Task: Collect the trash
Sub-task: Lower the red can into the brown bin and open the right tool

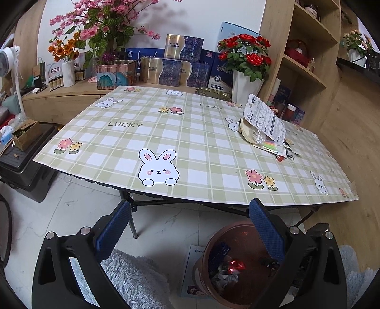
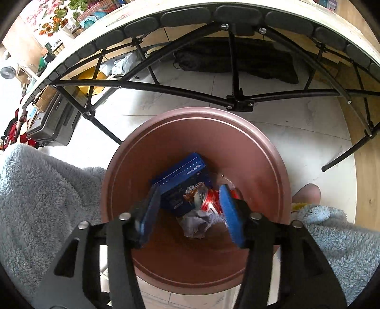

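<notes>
Blue-padded, the right tool (image 2: 190,211) hangs over the brown bin (image 2: 261,152), jaws parted with nothing between them; a blue box (image 2: 182,176), a red can (image 2: 211,202) and crumpled paper (image 2: 197,225) lie inside. The left tool (image 1: 190,228) gapes wide and empty before the counter (image 1: 166,133), whose plaid cloth bears more trash (image 1: 263,126) near its right edge. White marble floor (image 1: 71,209) lies beneath; boxes and flowers (image 1: 244,54) line the wall.

White marble floor (image 1: 78,214), folding table (image 1: 166,133), wooden shelves (image 1: 306,54), white wall (image 1: 204,21).
</notes>
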The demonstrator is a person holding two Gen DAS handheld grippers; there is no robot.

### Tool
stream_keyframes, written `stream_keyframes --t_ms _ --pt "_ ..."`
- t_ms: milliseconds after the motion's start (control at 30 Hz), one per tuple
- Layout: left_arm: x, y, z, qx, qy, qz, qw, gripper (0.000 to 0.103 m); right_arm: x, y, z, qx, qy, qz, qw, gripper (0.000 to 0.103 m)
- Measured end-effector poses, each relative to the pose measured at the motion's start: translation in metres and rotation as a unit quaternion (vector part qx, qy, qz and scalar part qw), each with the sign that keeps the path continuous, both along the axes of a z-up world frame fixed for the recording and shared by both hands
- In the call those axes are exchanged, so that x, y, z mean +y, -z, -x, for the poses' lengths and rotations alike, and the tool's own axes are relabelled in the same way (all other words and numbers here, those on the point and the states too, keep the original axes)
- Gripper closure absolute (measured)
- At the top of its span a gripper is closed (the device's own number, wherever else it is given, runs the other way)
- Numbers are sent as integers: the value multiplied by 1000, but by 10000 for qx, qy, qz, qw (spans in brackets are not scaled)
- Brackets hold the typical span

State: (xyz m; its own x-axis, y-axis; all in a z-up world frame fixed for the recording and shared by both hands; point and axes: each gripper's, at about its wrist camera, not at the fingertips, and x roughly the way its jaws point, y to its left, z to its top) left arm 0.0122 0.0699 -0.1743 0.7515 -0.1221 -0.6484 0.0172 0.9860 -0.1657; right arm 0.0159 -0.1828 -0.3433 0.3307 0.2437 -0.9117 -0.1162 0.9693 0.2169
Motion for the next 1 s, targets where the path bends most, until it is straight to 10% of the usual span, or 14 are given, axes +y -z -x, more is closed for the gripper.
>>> stream_keyframes --t_ms 333,600,1000 --pt "-1 0 0 13 -12 -17 10000 6 -16 -33 3 -758 453 161 9960 7" --pt "-4 -4 -4 7 53 -80 10000 6 -37 -112 12 -2143 677 117 9744 6" --pt "-25 -39 -31 -376 396 -304 9980 6 -98 -173 -9 -2705 1571 -158 9497 6"
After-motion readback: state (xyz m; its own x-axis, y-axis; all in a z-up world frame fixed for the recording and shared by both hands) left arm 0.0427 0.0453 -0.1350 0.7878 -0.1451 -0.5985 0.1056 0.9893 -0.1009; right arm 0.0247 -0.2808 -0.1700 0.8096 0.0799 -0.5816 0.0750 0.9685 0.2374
